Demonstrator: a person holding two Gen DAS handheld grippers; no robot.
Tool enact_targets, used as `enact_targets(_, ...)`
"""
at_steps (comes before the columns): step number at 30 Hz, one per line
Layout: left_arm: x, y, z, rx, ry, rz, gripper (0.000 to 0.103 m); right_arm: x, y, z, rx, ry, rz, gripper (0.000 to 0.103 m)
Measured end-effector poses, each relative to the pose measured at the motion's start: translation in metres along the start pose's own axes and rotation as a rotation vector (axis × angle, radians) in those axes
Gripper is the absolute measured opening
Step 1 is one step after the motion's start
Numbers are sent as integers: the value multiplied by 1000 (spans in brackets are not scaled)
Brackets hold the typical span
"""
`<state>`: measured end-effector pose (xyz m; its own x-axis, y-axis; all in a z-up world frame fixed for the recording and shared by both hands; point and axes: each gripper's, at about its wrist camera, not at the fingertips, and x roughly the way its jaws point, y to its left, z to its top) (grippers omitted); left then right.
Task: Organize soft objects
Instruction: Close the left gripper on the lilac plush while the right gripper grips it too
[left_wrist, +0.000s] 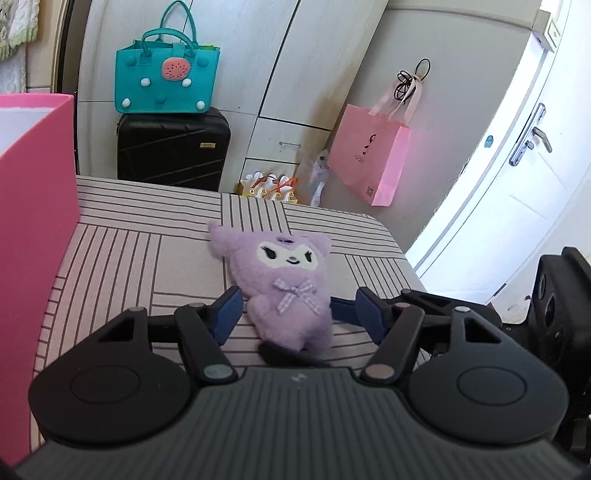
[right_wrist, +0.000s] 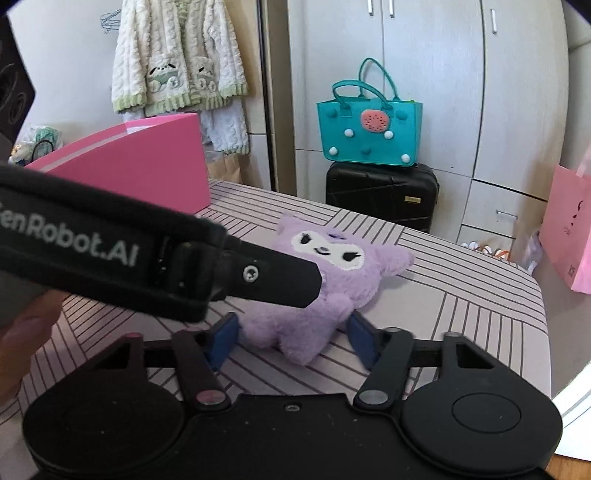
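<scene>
Pale wardrobe doors (right_wrist: 424, 74) behind a black suitcase (left_wrist: 171, 147); daylight on white door (left_wrist: 517, 177).

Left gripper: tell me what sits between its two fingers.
The purple plush toy lies on the striped cover between the open left gripper fingers, seen in the left wrist view.

Fuzzy purple plush toy (left_wrist: 286, 291) on smooth striped cloth bedsheet (left_wrist: 122, 258) — matt pink box (right_wrist: 147, 166) beside.

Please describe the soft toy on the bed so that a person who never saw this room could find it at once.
Find the bed with the striped cover and the big pink box on it. Beside that box the purple plush toy lies face up, between the open fingers of both hand-held grippers. It is the only fluffy thing there, with a white face and a checked bow.
</scene>
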<state>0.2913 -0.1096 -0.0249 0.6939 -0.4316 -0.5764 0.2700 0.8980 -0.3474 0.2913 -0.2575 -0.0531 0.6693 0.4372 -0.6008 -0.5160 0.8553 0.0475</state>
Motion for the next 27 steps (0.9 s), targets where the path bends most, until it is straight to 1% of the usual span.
enact_targets(1,1,0,0,0,1,8,63,0,-1,0,13,-6,1,61)
enact_targets(2,2,0,0,-1,3,16,62,-1,-3,1,26,-12,6,57)
enact_targets(3,3,0,-1,-4,6,23,62,-2,-4,0,36,-16,12,46)
enact_targets(5,4,1,-2,-14,13,23,61,-4,-6,-1,43,-18,12,46)
enact_targets(8,5,3,-1,-27,31,-10,61,-8,-5,-3,33,-9,12,45)
enact_targets(10,6,3,-1,-42,39,-19,61,-11,-5,-5,48,-7,31,45)
enact_targets(15,6,8,-4,-78,53,-17,61,-27,-6,-10,123,0,117,45)
enact_targets(19,4,13,-8,-108,51,0,62,-38,-4,-19,136,11,132,45)
enact_targets(22,6,15,-10,-123,48,19,62,-42,0,-24,122,23,128,45)
enact_targets(24,8,16,-11,-137,54,7,61,-43,2,-25,104,32,124,45)
enact_targets(25,8,15,-12,-136,54,4,58,-44,2,-25,94,37,120,45)
enact_targets(26,8,13,-13,-127,53,0,51,-44,2,-25,91,40,117,46)
enact_targets(27,9,11,-13,-118,57,-5,48,-44,2,-25,95,43,115,48)
